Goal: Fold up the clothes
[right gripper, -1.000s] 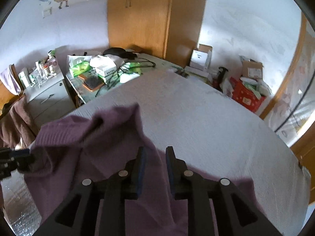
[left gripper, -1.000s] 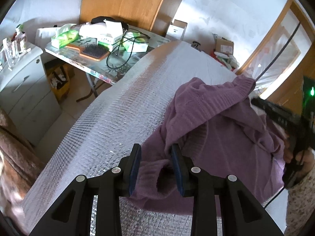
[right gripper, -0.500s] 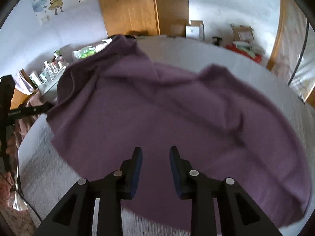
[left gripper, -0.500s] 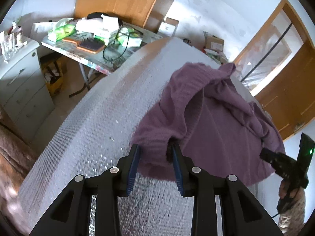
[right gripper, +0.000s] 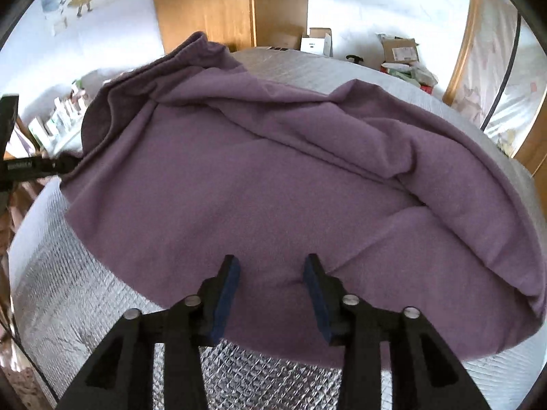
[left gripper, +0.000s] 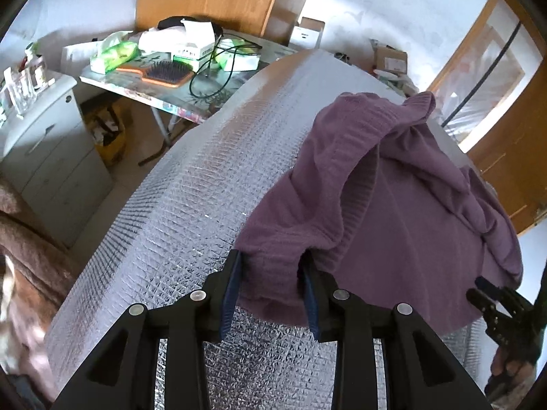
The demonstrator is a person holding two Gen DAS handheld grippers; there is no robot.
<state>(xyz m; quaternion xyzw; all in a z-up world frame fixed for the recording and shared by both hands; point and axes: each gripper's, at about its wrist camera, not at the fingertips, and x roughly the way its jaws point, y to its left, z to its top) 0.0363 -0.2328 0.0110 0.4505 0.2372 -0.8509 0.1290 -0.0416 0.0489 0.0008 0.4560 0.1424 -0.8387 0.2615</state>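
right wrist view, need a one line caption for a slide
Right gripper, fingers apart, hovers over a purple sweater spread on the silver quilted surface.

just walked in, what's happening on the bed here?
A person with a gripper in each hand is folding a purple sweater on a silver quilted bed cover. The left gripper has a bunched edge of the sweater between its pads, lifted. The right gripper is open above the flat near hem, gripping nothing.

A silver quilted mat point(left gripper: 205, 205) covered the bed. Beside it stood a cluttered bench point(left gripper: 143, 92) with a hairbrush point(left gripper: 164, 72), green packets point(left gripper: 116, 53) and a black cable point(left gripper: 212, 75). A white drawer cabinet point(left gripper: 51, 150) stood near.
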